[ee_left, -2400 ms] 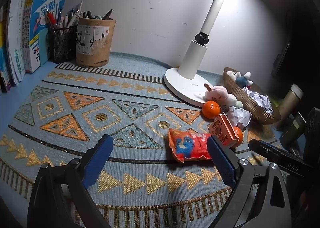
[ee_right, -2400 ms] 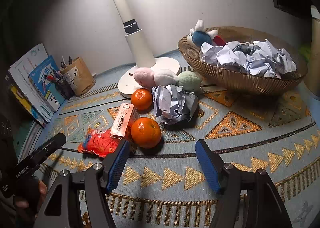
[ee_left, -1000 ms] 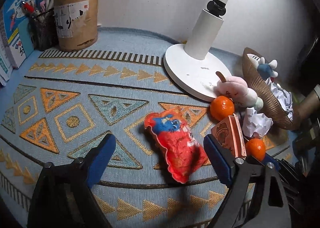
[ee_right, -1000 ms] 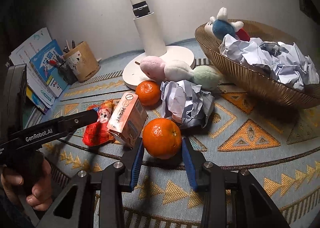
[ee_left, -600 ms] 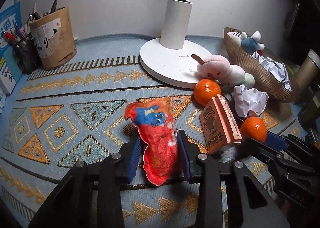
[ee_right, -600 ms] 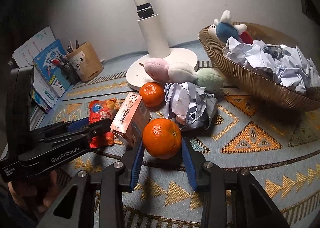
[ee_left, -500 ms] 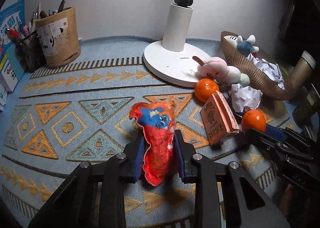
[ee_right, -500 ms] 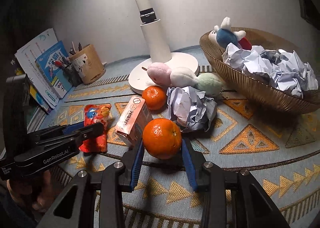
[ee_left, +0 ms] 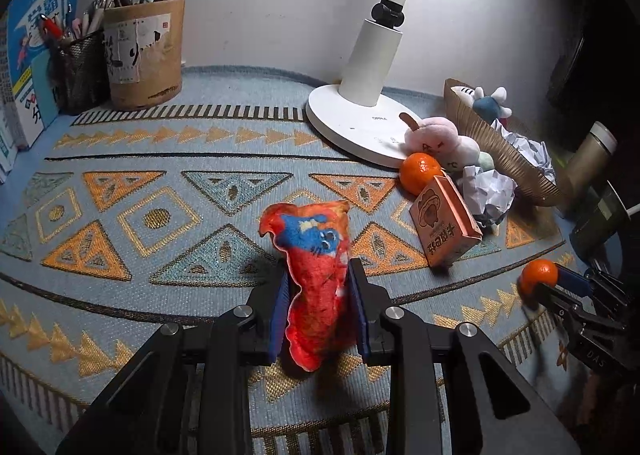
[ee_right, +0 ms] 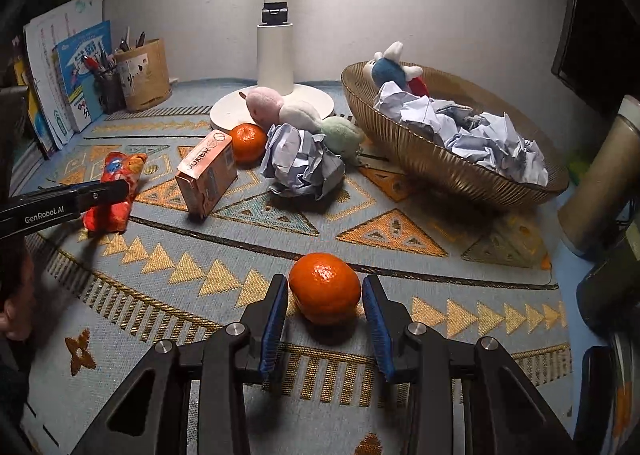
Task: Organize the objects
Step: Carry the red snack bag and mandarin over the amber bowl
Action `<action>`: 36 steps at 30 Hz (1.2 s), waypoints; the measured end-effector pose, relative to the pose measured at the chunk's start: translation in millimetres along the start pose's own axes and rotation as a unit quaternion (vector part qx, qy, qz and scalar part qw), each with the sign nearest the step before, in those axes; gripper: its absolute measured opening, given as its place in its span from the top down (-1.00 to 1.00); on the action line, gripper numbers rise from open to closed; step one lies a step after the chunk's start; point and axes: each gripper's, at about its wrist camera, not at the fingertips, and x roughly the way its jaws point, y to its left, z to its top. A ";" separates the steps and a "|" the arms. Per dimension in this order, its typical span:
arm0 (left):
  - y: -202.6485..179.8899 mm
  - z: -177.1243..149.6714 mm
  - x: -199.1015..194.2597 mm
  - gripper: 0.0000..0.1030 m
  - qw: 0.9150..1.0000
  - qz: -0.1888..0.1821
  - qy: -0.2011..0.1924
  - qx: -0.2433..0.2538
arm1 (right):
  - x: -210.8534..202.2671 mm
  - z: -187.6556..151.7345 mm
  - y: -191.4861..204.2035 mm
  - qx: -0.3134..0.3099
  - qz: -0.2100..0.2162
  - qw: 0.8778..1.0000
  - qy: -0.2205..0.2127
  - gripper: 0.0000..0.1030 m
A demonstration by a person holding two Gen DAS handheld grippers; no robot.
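Pinching that soft red plush pouch (ee_left: 318,287) mid-body, your left gripper (ee_left: 320,307) squashes it easily, while your right gripper (ee_right: 325,309) clamps the firm, round tangerine (ee_right: 324,287) across its widest part.

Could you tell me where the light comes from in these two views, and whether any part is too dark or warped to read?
Left wrist view: the desk lamp lights the patterned mat from above, the red plush toy casts a shadow leftward, and the right edge is dark. Right wrist view: glare at top centre, black corners, and fisheye bending curves the mat's stripes.
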 end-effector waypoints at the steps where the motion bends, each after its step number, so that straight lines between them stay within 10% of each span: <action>1: -0.9 0.2 0.2 0.52 1.000 0.004 -0.001 0.004 | 0.8 -1.4 0.8 0.003 0.008 1.000 0.003 0.23; 5: 2.0 0.7 2.0 0.34 1.000 0.010 0.003 0.002 | -8.3 -7.5 -6.5 0.034 0.029 0.999 -0.004 -0.29; 13: 2.4 2.5 4.2 0.12 1.000 -0.005 0.015 -0.003 | -5.6 -6.0 -17.9 0.093 0.084 0.992 0.006 -0.32; 15: -4.8 2.8 2.9 -0.56 1.000 0.009 0.015 0.012 | -2.9 -5.4 -14.0 0.095 0.093 0.991 0.009 -0.32; 17: -8.3 3.1 -2.2 -0.64 0.999 0.031 -0.002 0.021 | -1.4 -6.6 -9.9 0.094 0.098 0.991 0.012 -0.32; 20: -8.0 3.9 2.3 -0.61 0.999 0.045 0.007 0.022 | 3.2 -3.4 -3.6 0.088 0.100 0.991 0.016 -0.32; 24: -8.1 5.3 6.4 0.24 0.999 0.047 0.014 0.016 | 15.6 1.8 2.7 0.087 0.098 0.991 0.034 -0.32; 27: -15.4 4.9 5.8 0.39 0.998 0.056 0.010 0.030 | 15.3 4.1 6.4 0.083 0.088 0.992 0.029 -0.32; 30: -17.4 3.8 -0.1 0.51 0.998 0.052 0.003 0.030 | 14.9 2.4 12.6 0.059 0.076 0.995 0.034 0.22; 36: -32.5 15.3 -21.6 0.51 0.999 0.014 -0.018 0.027 | -15.6 -1.9 -11.2 0.092 0.124 0.988 -0.006 0.24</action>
